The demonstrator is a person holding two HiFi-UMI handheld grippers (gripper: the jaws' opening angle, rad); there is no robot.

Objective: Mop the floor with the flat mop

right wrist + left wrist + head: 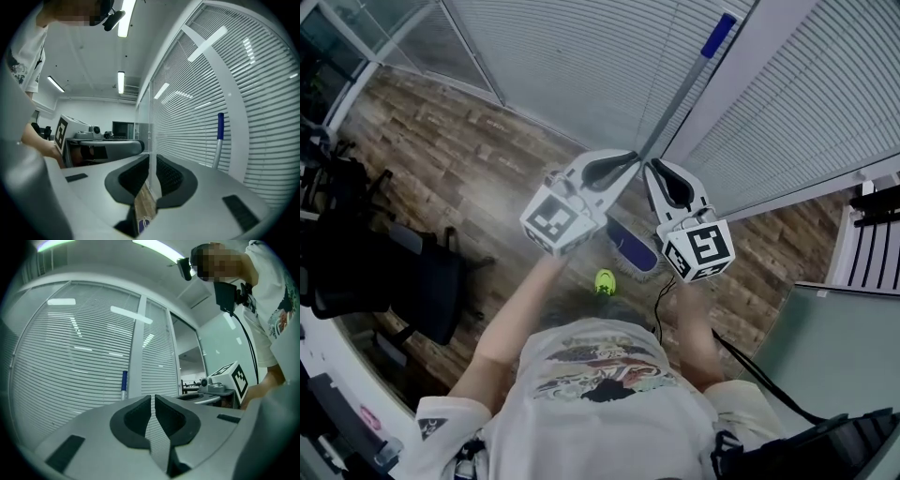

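Mop head (pixel 633 246) lies near wall (pixel 581 66), open floor (pixel 459 169) leftward.

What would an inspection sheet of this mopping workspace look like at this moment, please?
Surface: wood-pattern floor; whether it is wet cannot be told.
Job's things: mop head lies on the floor ahead of the person; its grey mop handle, blue at the tip, rises toward the blinds.
Clutter: small green object on the floor beside the mop head; what it is cannot be told.
Grippers: left claw shut, nothing inside; right claw shut, nothing inside; the handle passes between the two, not within either.
Cables: black cable trails at the person's right.
Surroundings: slatted blinds ahead; black office chair to the left.
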